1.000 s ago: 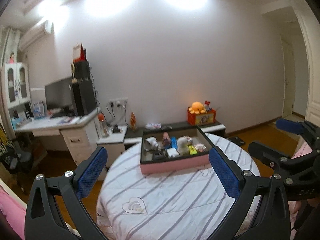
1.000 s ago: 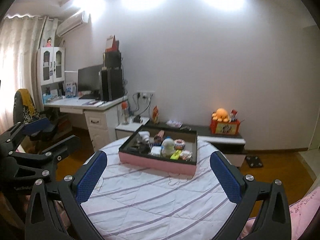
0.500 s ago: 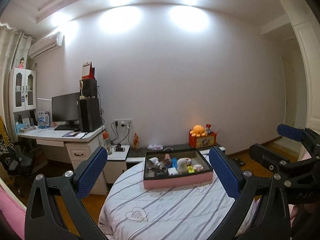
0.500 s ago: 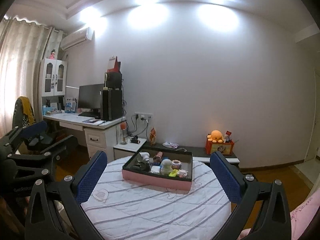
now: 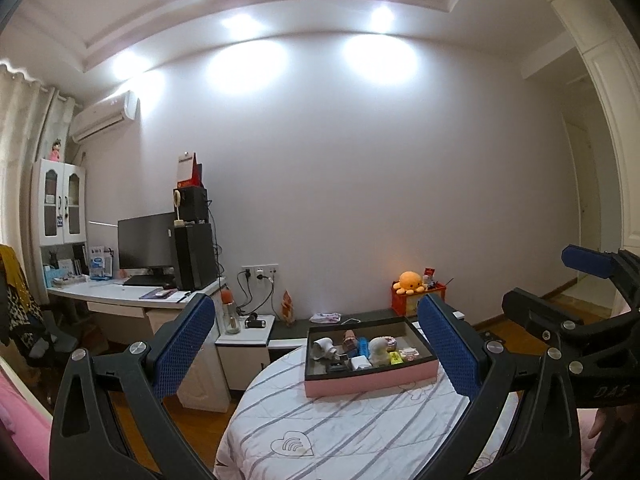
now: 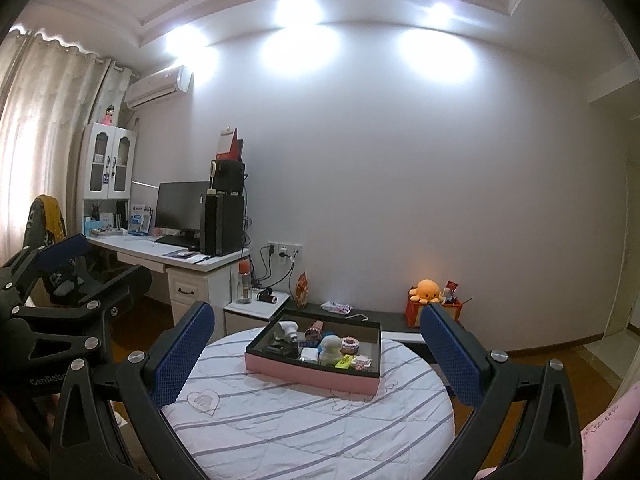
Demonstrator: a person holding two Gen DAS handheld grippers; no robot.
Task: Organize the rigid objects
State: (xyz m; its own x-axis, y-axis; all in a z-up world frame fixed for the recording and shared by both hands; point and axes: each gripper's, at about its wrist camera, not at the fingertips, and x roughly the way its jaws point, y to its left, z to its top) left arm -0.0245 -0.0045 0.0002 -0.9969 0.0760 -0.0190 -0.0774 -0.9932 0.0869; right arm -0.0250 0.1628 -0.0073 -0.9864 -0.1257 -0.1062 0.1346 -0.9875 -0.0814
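Small rigid objects fill a shallow tray [image 5: 366,383] with pink outer walls and a dark inside, set on the far part of a round worktop [image 5: 320,432] under a white cloth with grey stripes. Among them are a white figurine [image 6: 330,350], a blue piece [image 5: 363,347], a yellow piece [image 6: 343,361], a white block [image 5: 359,362] and a pale rounded item [image 5: 324,348] at the far left corner; most are too small to tell apart.

Both grippers hang in the air near the worktop's close edge, well apart from the tray. The left gripper [image 5: 316,354] has its blue pads [image 5: 182,350] spread wide with nothing between them, and the right gripper [image 6: 318,356] stands the same way, wide apart and empty.

The left wrist view catches the right gripper from the side at its right edge, along with a doorway [image 5: 580,216] on the far right. The right wrist view instead shows the left gripper [image 6: 76,276] at its left edge, plus a long curtain [image 6: 36,140] and a chair [image 6: 44,224] draped in yellow cloth.

Both views share the far wall, a desk [image 6: 176,256] with a monitor [image 6: 180,206] and black tower, an air conditioner [image 6: 158,86], and an orange plush octopus [image 5: 411,282] on a red box on the low shelf behind the tray
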